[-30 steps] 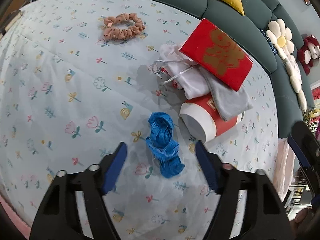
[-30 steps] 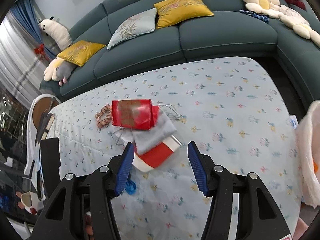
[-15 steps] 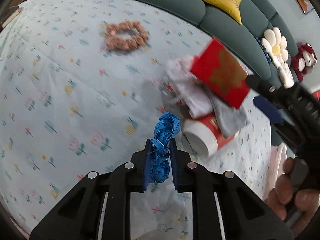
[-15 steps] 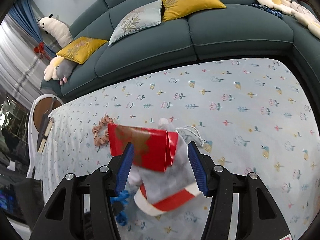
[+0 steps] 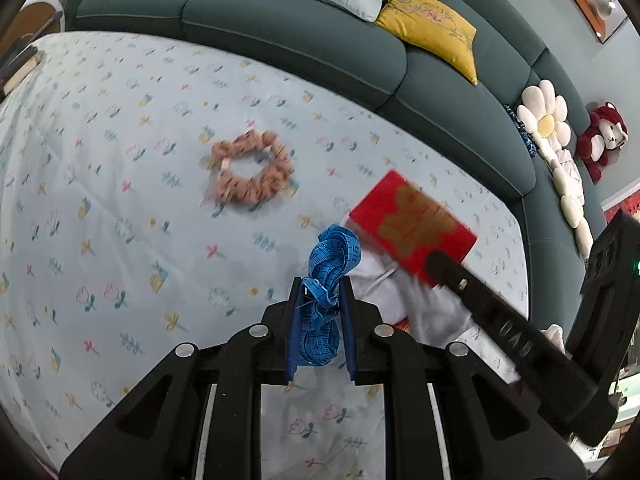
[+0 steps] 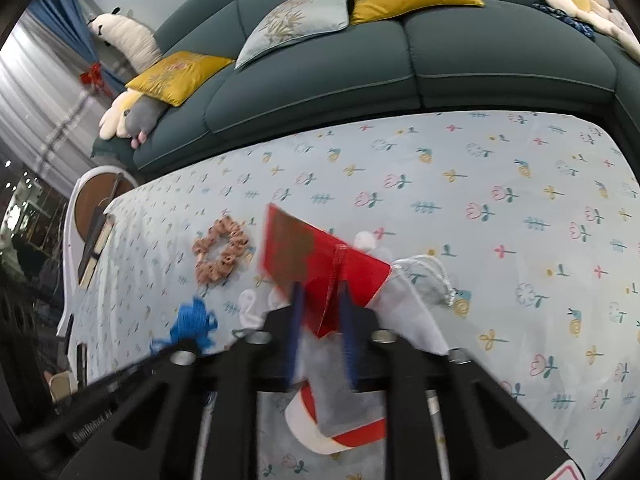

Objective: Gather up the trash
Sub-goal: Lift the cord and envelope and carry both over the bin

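A bunched blue measuring tape (image 5: 334, 256) hangs just above the flowered tablecloth (image 5: 100, 160), and my left gripper (image 5: 322, 284) is shut on it. The tape (image 6: 192, 322) also shows at the lower left of the right wrist view. A red paper bag (image 6: 320, 256) with a gold print rests on a heap of white and grey cloth pouches (image 6: 408, 304). My right gripper (image 6: 320, 288) is shut on the bag's near edge. The same red bag (image 5: 412, 226) appears in the left wrist view, with the right gripper's black finger (image 5: 480, 300) reaching onto it.
A pink scrunchie (image 5: 252, 172) lies on the cloth beyond the tape. A red and white paper cup (image 6: 332, 432) lies on its side under the pouches. A dark green sofa (image 5: 320, 40) with cushions runs round the table's far side.
My left gripper closed on the blue tape and lifted it off the cloth. My right gripper came down over the red bag and closed on its edge.
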`<state>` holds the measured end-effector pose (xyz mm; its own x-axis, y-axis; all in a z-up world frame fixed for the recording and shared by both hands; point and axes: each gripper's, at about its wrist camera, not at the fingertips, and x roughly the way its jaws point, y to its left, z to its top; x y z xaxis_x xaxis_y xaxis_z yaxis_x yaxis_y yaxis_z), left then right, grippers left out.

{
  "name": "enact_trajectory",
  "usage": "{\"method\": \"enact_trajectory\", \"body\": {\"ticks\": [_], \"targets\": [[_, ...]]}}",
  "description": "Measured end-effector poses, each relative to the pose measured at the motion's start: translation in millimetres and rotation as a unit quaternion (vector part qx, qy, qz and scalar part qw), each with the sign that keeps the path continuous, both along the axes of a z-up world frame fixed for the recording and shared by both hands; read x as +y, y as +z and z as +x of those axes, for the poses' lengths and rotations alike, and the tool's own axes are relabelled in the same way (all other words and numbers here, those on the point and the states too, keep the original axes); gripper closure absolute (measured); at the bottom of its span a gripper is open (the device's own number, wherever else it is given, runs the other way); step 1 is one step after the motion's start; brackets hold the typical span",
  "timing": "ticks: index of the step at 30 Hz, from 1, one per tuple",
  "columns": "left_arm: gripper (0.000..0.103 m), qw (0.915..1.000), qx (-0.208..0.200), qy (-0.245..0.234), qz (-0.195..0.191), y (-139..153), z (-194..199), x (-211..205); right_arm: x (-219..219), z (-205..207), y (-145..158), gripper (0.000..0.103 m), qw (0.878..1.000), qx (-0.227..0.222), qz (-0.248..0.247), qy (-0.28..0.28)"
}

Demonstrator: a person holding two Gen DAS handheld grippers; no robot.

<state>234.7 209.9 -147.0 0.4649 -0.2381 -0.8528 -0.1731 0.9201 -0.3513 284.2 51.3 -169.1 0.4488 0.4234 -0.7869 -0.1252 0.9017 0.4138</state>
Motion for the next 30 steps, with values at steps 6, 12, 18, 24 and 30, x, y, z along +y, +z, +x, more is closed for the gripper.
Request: {"method": "enact_trajectory", "body": {"ticks": [6,12,18,24,30], "targets": [[0.086,0.9998,-0.016,-0.009,0.003,16,1,-12,4,-13,11,0.102,1.000,-0.016,0.001,0.014],[0.086,0.9994,-0.025,-0.022,0.006,33,-5,-29,-11,-29,35,0.102,0.999,-0.037,0.015,-0.001],[0.086,0.9977,-0.050,-0.043,0.014,62,-15,-57,-38,-45,72,0.102,0.997,-0.067,0.029,-0.022],[0.086,0.9936,-0.081,-0.075,0.023,98,-28,-98,-81,-70,107,0.102,0.993,-0.099,0.038,-0.052],[0.086,0.9867,-0.108,-0.117,0.032,127,-46,-149,-129,-98,137,0.102,0.987,-0.130,0.039,-0.089]]}}
